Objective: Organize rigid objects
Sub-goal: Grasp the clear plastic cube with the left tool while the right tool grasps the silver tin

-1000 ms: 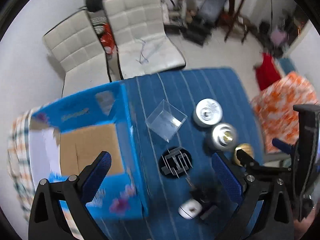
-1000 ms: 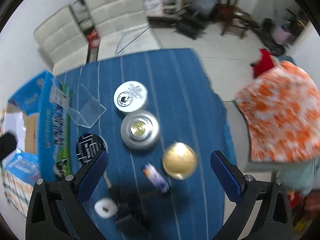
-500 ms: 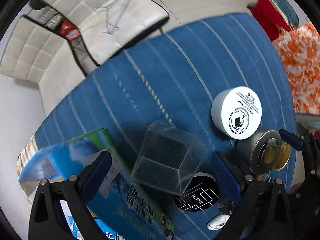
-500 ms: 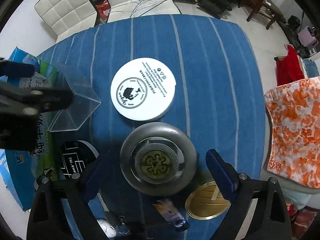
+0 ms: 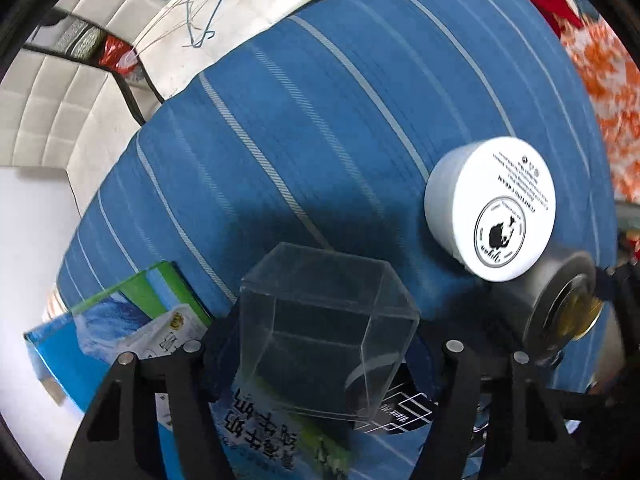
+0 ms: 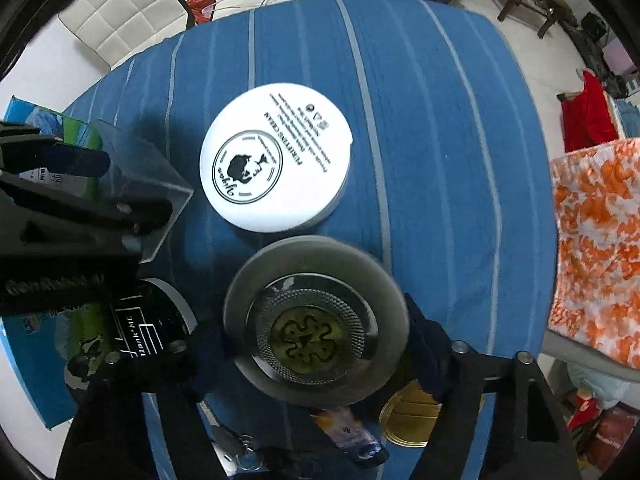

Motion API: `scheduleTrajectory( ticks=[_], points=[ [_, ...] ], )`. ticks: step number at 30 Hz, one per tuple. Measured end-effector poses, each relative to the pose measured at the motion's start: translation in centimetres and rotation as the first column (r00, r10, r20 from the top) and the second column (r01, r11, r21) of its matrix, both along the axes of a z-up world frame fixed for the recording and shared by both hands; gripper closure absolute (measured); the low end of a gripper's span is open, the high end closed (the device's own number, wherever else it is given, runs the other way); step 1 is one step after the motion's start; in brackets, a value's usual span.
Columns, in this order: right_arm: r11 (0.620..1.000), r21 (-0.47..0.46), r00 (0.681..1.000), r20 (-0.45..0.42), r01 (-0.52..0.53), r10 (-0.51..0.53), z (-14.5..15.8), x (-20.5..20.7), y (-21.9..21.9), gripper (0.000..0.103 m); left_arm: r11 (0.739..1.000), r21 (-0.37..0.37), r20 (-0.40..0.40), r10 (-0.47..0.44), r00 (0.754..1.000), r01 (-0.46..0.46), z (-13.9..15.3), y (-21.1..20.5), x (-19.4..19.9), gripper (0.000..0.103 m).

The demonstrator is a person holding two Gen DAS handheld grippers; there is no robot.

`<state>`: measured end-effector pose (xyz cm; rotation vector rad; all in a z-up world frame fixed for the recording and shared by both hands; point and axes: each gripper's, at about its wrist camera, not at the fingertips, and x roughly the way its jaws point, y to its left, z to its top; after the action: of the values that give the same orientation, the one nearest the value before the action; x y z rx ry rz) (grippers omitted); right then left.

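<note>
Left gripper (image 5: 324,352) jaws straddle the clear plastic cube box (image 5: 326,334), contact unclear; thin walls may flex and slip. Right gripper (image 6: 316,344) jaws flank the grey round metal tin (image 6: 316,326), just behind it the white round cream jar (image 6: 276,156), likely bumped.

Clear box (image 5: 320,332) left of white jar (image 6: 276,156), metal tin (image 6: 316,320) just before the jar

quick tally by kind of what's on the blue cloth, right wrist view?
Round containers: 3 - white tin, silver jar, black tin
Gold lid: 1
Clear plastic box: 1
Small tube: 1
Key ring: 1
Carton box: 1
Total: 8
</note>
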<state>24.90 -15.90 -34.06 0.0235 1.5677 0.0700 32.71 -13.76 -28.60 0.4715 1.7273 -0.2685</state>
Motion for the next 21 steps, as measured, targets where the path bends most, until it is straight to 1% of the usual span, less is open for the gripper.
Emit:
scheduleTrajectory(
  ticks=[2,5,8,10,13,16,17,18,21],
  points=[
    [1.000,-0.004,1.000,-0.007,0.008,-0.008,-0.3,0.5,0.2,0.025,1.000,-0.007,-0.004,0.009,1.000,-0.009,-0.3,0.1,0.3,0.036],
    [1.000,-0.013,1.000,-0.017,0.010,-0.011,-1.0,1.3,0.4,0.026,0.999,0.008,-0.040,0.037,0.998,-0.037,-1.7,0.7,0.6,0.036],
    [1.000,-0.023,1.000,-0.016,0.013,-0.013,-1.3,1.8,0.6,0.027,0.996,-0.015,-0.016,0.091,0.996,-0.092,-1.9,1.2,0.3,0.039],
    [0.999,-0.021,0.999,-0.016,0.030,-0.030,-1.3,2.1,0.7,0.027,0.996,-0.012,0.004,0.094,0.996,-0.094,-1.5,1.3,0.2,0.039],
    [0.998,-0.042,0.999,-0.017,0.044,-0.044,-1.1,1.9,0.8,0.028,0.997,-0.011,0.044,0.082,0.996,-0.082,-0.1,0.6,-0.7,0.040],
    [0.997,-0.040,0.998,-0.014,0.064,-0.064,-0.6,1.7,0.8,0.028,0.996,-0.021,0.083,0.085,0.993,-0.083,2.0,0.1,-1.9,0.040],
    [0.997,-0.034,0.997,-0.010,0.071,-0.071,-0.3,1.7,0.7,0.028,0.996,-0.027,0.100,0.089,0.991,-0.087,2.4,-0.7,-2.5,0.040],
    [0.997,-0.031,0.997,-0.003,0.074,-0.074,0.1,1.6,0.4,0.028,0.995,-0.042,0.129,0.094,0.987,-0.090,3.5,-0.9,-3.0,0.040],
    [0.996,-0.023,0.996,0.031,0.084,-0.083,1.6,1.1,-0.2,0.028,0.992,-0.080,0.181,0.113,0.977,-0.100,6.2,-0.8,-4.8,0.039]
  ],
)
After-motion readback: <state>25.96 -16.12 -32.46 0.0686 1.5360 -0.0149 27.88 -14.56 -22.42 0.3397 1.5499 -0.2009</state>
